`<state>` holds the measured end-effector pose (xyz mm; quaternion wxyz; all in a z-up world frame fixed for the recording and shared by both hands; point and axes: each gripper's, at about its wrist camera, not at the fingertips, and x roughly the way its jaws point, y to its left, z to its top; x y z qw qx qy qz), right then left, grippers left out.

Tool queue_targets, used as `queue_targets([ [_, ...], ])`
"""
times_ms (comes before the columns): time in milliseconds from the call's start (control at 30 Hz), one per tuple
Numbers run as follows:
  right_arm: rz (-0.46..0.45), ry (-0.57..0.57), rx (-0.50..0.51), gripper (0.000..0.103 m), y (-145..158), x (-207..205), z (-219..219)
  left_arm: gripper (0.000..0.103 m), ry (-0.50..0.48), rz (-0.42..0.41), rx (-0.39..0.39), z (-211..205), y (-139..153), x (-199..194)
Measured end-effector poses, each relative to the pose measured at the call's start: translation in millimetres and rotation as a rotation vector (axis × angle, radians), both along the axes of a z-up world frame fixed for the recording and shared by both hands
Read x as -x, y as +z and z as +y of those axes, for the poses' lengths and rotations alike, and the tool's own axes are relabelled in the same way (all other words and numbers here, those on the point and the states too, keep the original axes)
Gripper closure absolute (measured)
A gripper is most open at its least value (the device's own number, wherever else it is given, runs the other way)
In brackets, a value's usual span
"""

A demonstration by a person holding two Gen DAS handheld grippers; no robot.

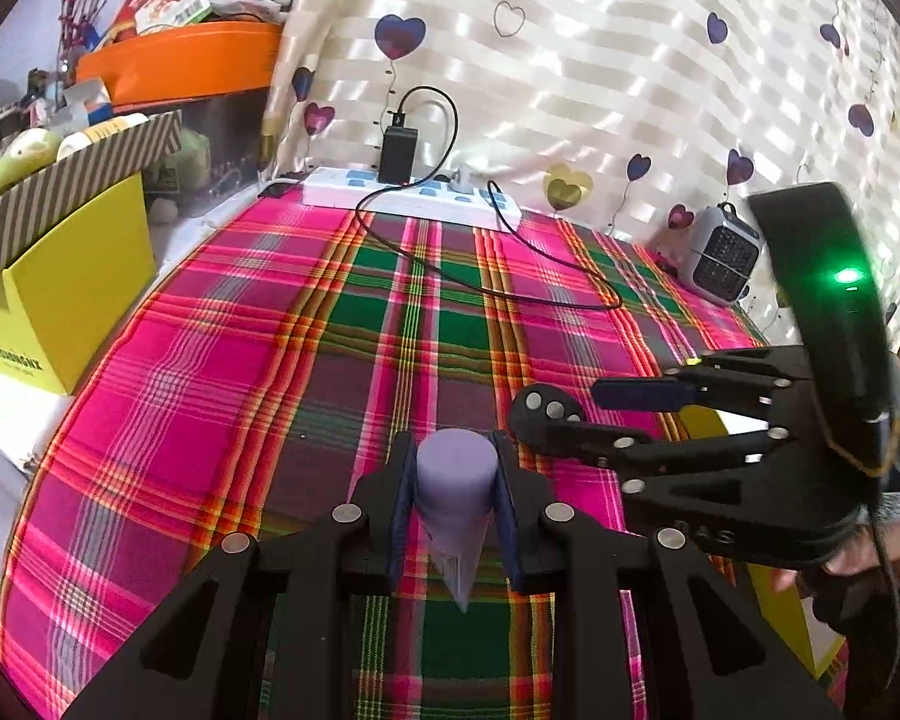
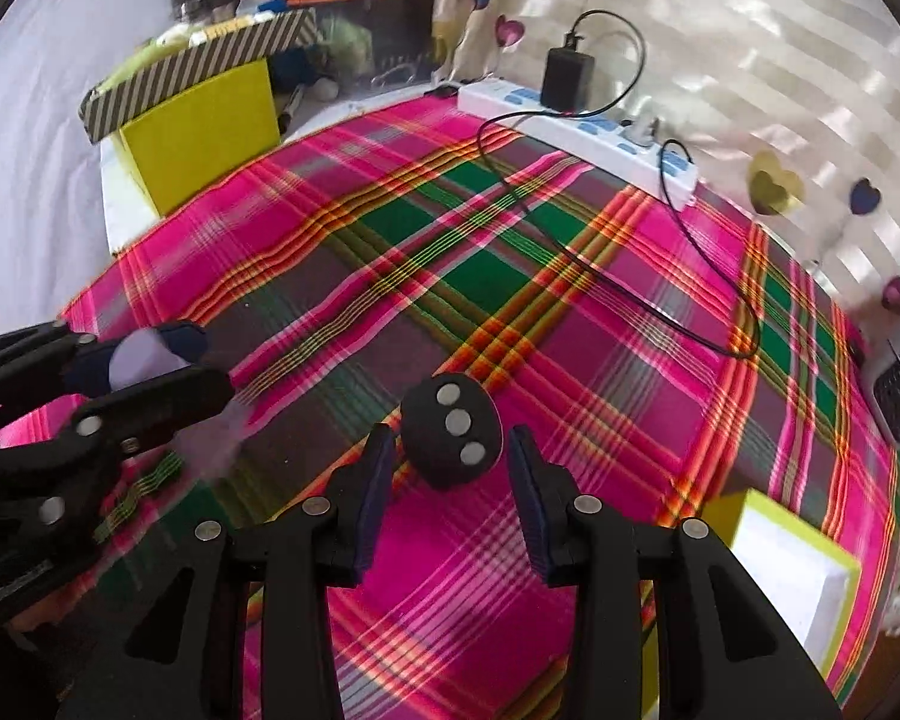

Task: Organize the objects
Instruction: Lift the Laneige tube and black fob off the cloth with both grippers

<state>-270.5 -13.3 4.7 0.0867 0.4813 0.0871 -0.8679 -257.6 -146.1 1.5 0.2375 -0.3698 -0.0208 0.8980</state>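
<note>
A lilac cylinder stands upright between the blue pads of my left gripper, which is shut on it above the plaid cloth. The right wrist view shows the same gripper at far left with the lilac cylinder blurred in it. A black rounded piece with three metal discs on top sits between the tips of my right gripper, whose pads lie close against its sides. From the left wrist view, the right gripper reaches in from the right, and the black piece pokes out past its fingertips.
A yellow box with a striped lid stands at the left edge. A white power strip with a charger lies by the curtain, its black cable looping over the cloth. A grey heater sits far right. A yellow-rimmed white box is near right.
</note>
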Motion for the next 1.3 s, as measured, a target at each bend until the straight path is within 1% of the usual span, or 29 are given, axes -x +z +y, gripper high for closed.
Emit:
queue_targets([
  [100,-0.033,0.036,-0.018,0.063,-6.5,7.8,-2.4,0.081,-0.002,-0.001,0.004,-0.3,-0.7,0.2],
  [233,-0.051,0.054,-0.034,0.063,-12.5,16.3,-1.2,0.081,-0.001,-0.019,0.012,-0.4,-2.9,2.4],
  [300,-0.057,0.076,-0.04,0.055,-13.2,17.5,-2.9,0.081,-0.012,-0.039,0.029,2.0,-7.6,6.5],
  [333,-0.061,0.09,-0.042,0.048,-14.0,18.1,-4.3,0.081,-0.012,-0.05,0.035,2.7,-10.0,8.6],
  [367,-0.065,0.108,-0.044,0.046,-15.1,18.4,-6.1,0.081,-0.015,-0.061,0.04,3.7,-12.7,10.4],
  [500,-0.081,0.14,-0.061,0.046,-21.3,22.0,-11.5,0.081,-0.022,-0.08,0.066,6.5,-20.7,15.4],
  [667,-0.085,0.123,-0.059,0.047,-24.2,27.8,-11.1,0.081,-0.023,-0.089,0.057,5.8,-24.3,17.7],
  [767,-0.084,0.127,-0.06,0.06,-23.5,27.5,-12.5,0.081,-0.023,-0.087,0.046,2.7,-25.0,18.2],
  [833,-0.077,0.123,-0.084,0.061,-23.0,26.5,-13.6,0.081,-0.025,-0.082,0.043,1.6,-24.9,17.2],
  [933,-0.067,0.119,-0.089,0.061,-21.6,23.3,-13.3,0.082,-0.026,-0.061,0.041,1.3,-21.9,14.7],
  [1133,-0.022,0.083,-0.046,0.061,-7.4,12.0,-4.7,0.082,-0.039,-0.024,0.036,5.4,-13.2,8.1],
  [1300,0.027,0.044,-0.007,0.061,8.4,-6.1,3.9,0.082,-0.046,0.002,0.033,11.6,-5.2,-0.3],
])
